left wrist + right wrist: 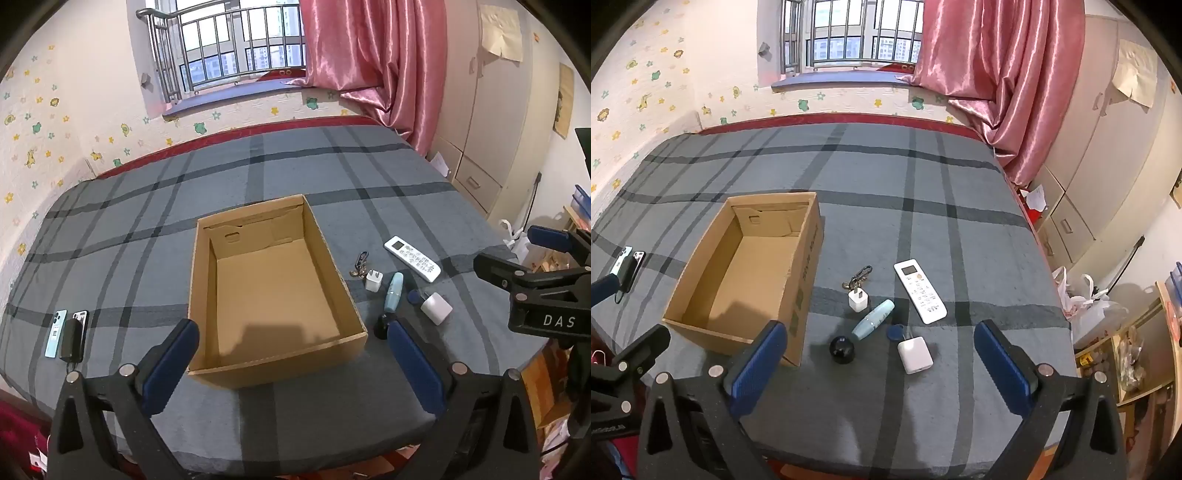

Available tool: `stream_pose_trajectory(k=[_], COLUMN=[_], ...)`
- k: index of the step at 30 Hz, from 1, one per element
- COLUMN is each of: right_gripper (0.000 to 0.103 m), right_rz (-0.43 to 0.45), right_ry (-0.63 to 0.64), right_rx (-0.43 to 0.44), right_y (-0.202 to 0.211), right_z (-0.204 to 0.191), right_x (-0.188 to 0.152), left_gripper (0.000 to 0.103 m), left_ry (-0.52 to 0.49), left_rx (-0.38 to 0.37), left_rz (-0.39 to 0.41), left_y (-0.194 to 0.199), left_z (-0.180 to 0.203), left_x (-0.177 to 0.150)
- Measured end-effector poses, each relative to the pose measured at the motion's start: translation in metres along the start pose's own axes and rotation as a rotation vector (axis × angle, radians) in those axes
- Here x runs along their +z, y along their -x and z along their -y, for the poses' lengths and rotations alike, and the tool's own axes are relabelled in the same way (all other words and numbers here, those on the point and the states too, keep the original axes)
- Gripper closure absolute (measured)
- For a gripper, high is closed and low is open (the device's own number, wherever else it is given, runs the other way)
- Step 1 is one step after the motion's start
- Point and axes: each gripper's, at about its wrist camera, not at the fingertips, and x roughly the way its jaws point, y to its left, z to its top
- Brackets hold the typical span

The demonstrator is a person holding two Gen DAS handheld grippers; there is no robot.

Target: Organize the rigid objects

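Note:
An open, empty cardboard box (280, 363) (809, 266) sits on the bed. To its right lie a white remote (919, 291) (412, 258), keys (858, 277), a small white charger (857, 300), a light blue tube (873, 319), a blue tag (895, 331), a larger white charger (915, 354) and a black round object (842, 349). Left of the box lie two phones (55, 332) with a black adapter (71, 339) on them. My left gripper (291, 326) hovers open over the box's near edge. My right gripper (881, 328) hovers open above the small items, holding nothing.
The bed has a grey plaid cover (295, 173) with a wall and window behind. A pink curtain (997, 74) and cupboards (1089, 166) stand at the right. Plastic bags (1086, 299) and shelves (1137, 354) lie beyond the bed's right edge.

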Motion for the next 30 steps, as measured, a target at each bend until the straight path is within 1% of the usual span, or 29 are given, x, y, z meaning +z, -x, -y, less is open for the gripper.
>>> stream_pose_trajectory(k=[6,7,9,10,22,30], right_gripper=[0.0,0.0,0.0,0.0,0.0,0.0], right_rz=[0.008,0.001,0.004,0.017,0.015,0.016], right_ry=[-0.013,-0.009,-0.007,-0.015,-0.007,-0.007], right_rx=[-0.014,0.01,0.007,0.015,0.002,0.008], right_y=[0.002,0.004,0.005,0.005,0.008,0.008], right_z=[-0.004,0.002,0.001,0.006,0.0,-0.002], right_x=[-0.003,0.001,0.002,-0.003,0.002,0.002], left_gripper=[0.0,0.0,0.0,0.0,0.0,0.0], left_ry=[-0.001,-0.002,0.0,0.0,-0.004,-0.003], left_rx=[-0.008,-0.009,-0.009,-0.007,-0.009,-0.011], left_rz=[0.001,0.001,0.005,0.006,0.018,0.018], left_y=[0.001,0.002,0.002,0.002,0.009,0.009], left_z=[0.0,0.0,-0.002,-0.002,0.001,-0.001], left_x=[-0.001,-0.001,0.0,0.001,0.002,0.002])
